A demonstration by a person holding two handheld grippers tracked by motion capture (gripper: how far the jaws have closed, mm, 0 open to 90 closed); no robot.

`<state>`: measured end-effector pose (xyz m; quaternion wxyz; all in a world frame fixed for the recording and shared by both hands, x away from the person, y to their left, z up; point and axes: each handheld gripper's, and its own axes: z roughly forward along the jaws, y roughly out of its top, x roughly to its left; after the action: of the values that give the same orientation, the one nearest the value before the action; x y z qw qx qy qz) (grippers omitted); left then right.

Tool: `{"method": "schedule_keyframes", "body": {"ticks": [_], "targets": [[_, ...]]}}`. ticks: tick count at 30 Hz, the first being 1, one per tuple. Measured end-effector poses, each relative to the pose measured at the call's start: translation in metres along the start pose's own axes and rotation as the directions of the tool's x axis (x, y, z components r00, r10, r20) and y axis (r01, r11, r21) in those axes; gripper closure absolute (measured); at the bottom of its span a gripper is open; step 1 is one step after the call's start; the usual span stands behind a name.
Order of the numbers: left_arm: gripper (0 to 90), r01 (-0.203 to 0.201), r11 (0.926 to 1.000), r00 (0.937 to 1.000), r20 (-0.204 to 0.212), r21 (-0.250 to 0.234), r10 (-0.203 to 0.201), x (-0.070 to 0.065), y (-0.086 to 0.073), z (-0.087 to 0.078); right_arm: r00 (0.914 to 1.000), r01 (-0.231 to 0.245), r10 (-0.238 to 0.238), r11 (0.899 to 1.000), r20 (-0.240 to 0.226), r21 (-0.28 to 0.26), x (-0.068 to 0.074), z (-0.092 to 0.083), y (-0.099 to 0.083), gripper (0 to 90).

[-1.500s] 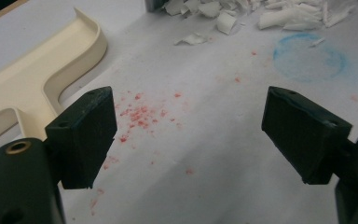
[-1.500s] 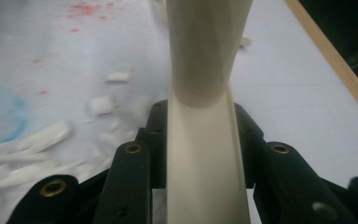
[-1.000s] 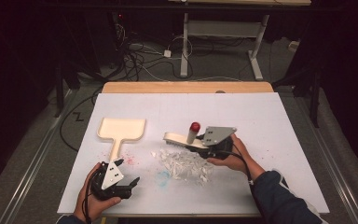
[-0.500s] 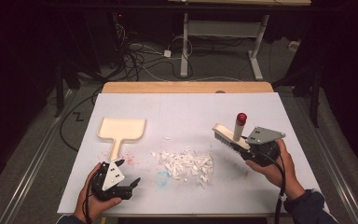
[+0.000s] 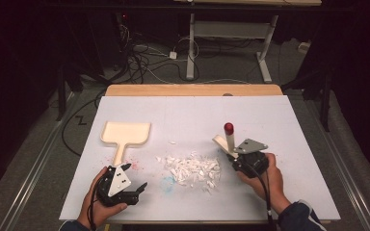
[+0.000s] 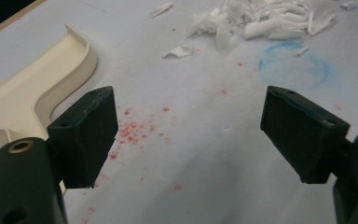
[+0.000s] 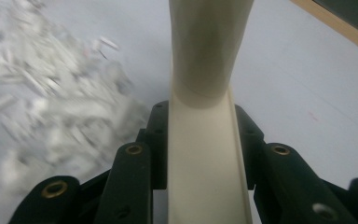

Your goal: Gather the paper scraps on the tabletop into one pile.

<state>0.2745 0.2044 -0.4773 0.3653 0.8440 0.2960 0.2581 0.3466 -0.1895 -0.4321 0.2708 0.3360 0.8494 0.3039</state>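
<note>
A pile of white paper scraps [image 5: 192, 168] lies in the middle of the white sheet [image 5: 183, 115]. A cream dustpan [image 5: 125, 134] rests flat to the left, its handle toward me. My right gripper [image 5: 231, 154] is shut on a cream brush [image 5: 221, 143] with a red-tipped handle [image 5: 228, 128], just right of the pile. In the right gripper view the brush's cream body [image 7: 205, 70] runs up between the jaws, and the scraps [image 7: 42, 102] blur at the left. My left gripper [image 5: 139, 191] stands open near the front left edge. In the left gripper view, the left gripper [image 6: 186, 135] holds nothing, with the dustpan [image 6: 32, 93] at its left.
Red specks [image 6: 135, 130] and a faint blue ring [image 6: 293, 65] mark the sheet in front of the left gripper. The wooden table edge [image 5: 192, 90] runs along the far side. Cables [image 5: 144, 57] and desk legs [image 5: 191, 53] lie on the floor beyond.
My right gripper carried the brush from above the pile out to the right, then back left and down to the pile's right edge. The left gripper has not moved.
</note>
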Motion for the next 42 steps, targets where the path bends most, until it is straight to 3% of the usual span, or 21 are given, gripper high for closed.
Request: {"method": "schedule_keyframes", "body": {"ticks": [8, 13, 21, 25, 28, 30, 32, 34, 38, 39, 41, 42], "targets": [[17.8, 0.001, 1.0, 1.0, 0.0, 0.001, -0.001, 0.0, 0.0, 0.0, 0.9937, -0.007, 0.0, 0.998, -0.112, -0.061, 0.042, 0.016, 0.029, 67.4], [17.8, 0.004, 1.0, 1.0, -0.002, 0.0, -0.004, 0.0, 0.0, 0.0, 0.9914, 0.025, -0.036, 0.996, -0.126, -0.085, 0.055, 0.022, 0.041, 67.5], [17.8, 0.007, 1.0, 0.9999, -0.01, 0.004, -0.007, 0.0, -0.002, -0.003, 0.9914, 0.016, -0.034, 0.989, -0.126, -0.145, 0.032, 0.003, 0.043, 67.4], [17.8, 0.008, 0.9999, 0.9999, -0.015, 0.006, -0.008, 0.0, -0.002, -0.003, 0.9812, -0.009, -0.029, 0.98, -0.191, -0.196, 0.01, -0.017, 0.034, 67.5], [17.8, 0.009, 0.9999, 0.9998, -0.02, 0.006, -0.008, 0.0, -0.002, -0.004, 0.9787, -0.043, -0.001, 0.976, -0.206, -0.211, 0.001, -0.03, 0.031, 67.5], [17.8, 0.008, 1.0, 0.9994, -0.034, 0.003, -0.008, 0.001, -0.002, -0.006, 0.9619, -0.069, 0.002, 0.97, -0.273, -0.234, 0.002, -0.039, 0.029, 67.5], [17.7, 0.012, 0.9998, 0.9988, -0.048, -0.015, -0.012, 0.003, -0.003, -0.008, 0.9447, -0.063, -0.022, 0.967, -0.327, -0.245, 0.008, -0.045, 0.028, 67.5], [17.8, 0.023, 0.9994, 0.9978, -0.061, -0.025, -0.024, 0.006, -0.004, -0.011, 0.9191, -0.035, -0.068, 0.967, -0.388, -0.252, 0.017, -0.05, 0.026, 67.5], [17.7, 0.056, 0.998, 0.9953, -0.077, -0.031, -0.058, 0.009, -0.006, -0.015, 0.8289, 0.007, -0.153, 0.965, -0.538, -0.263, 0.032, -0.052, 0.018, 67.5], [17.7, 0.058, 0.9978, 0.995, -0.079, -0.031, -0.061, 0.009, -0.006, -0.015, 0.8112, 0.033, -0.179, 0.965, -0.557, -0.261, 0.035, -0.05, 0.015, 67.5], [17.8, 0.062, 0.9977, 0.9946, -0.082, -0.029, -0.064, 0.01, -0.006, -0.015, 0.7889, 0.088, -0.226, 0.962, -0.572, -0.258, 0.041, -0.045, 0.012, 67.5], [17.8, 0.064, 0.9975, 0.9943, -0.083, -0.03, -0.066, 0.01, -0.006, -0.015, 0.7709, 0.117, -0.252, 0.959, -0.585, -0.259, 0.044, -0.039, 0.011, 67.5]]}}
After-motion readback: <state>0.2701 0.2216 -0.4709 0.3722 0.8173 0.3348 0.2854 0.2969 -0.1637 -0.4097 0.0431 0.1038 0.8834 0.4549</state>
